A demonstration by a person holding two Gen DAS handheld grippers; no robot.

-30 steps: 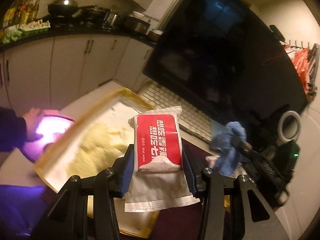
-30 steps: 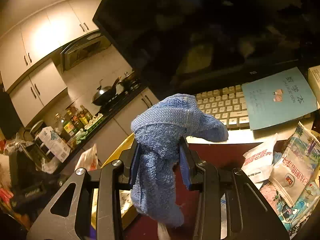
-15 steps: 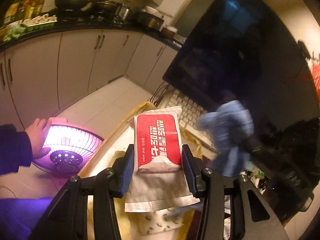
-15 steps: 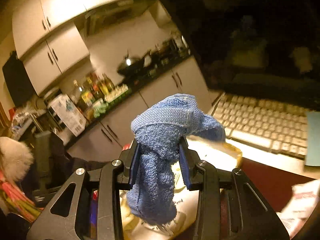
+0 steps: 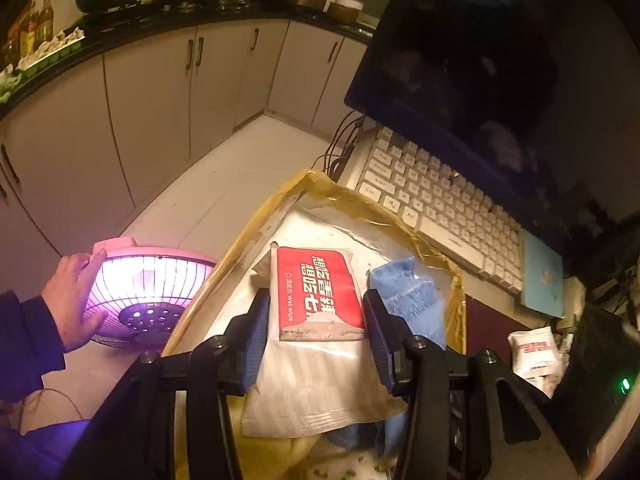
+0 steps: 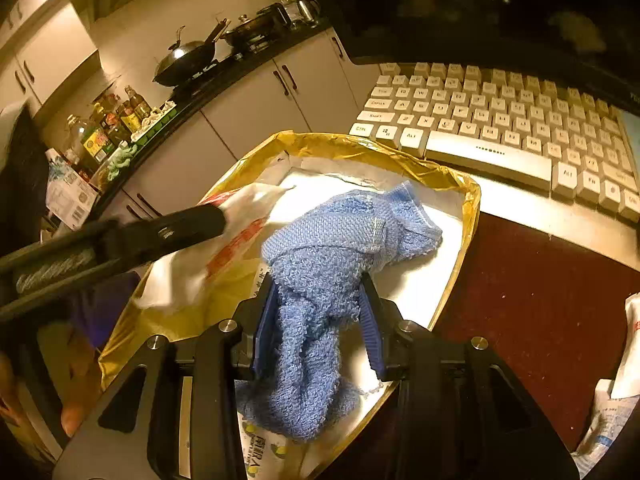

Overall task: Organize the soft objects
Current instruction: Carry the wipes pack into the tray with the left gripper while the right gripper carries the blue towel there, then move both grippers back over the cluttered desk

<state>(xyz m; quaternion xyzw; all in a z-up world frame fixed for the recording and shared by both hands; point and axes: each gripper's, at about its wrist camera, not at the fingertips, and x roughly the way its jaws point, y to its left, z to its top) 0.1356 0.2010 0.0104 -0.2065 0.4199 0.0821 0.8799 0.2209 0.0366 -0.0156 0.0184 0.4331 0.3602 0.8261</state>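
Note:
My left gripper [image 5: 316,312] is shut on a red and white wet wipe pack [image 5: 316,292] and holds it over a yellow-lined bin [image 5: 360,204]. My right gripper [image 6: 320,312] has its jaws wider than the blue towel [image 6: 340,240], which lies draped inside the same bin [image 6: 360,148]. The towel also shows in the left wrist view [image 5: 412,296], right of the pack. The left gripper's arm and the wipe pack [image 6: 224,240] cross the left of the right wrist view. A yellow soft item lies deeper in the bin.
A white keyboard [image 6: 500,120] and a dark monitor [image 5: 480,60] stand behind the bin. A dark red mat [image 6: 540,300] with snack packs [image 5: 536,352] lies to the right. A hand holds a glowing pink heater [image 5: 140,288] on the floor at left.
Both grippers moved down over the bin. The right jaws have widened and the towel has dropped into the bin. The left still holds the wipe pack.

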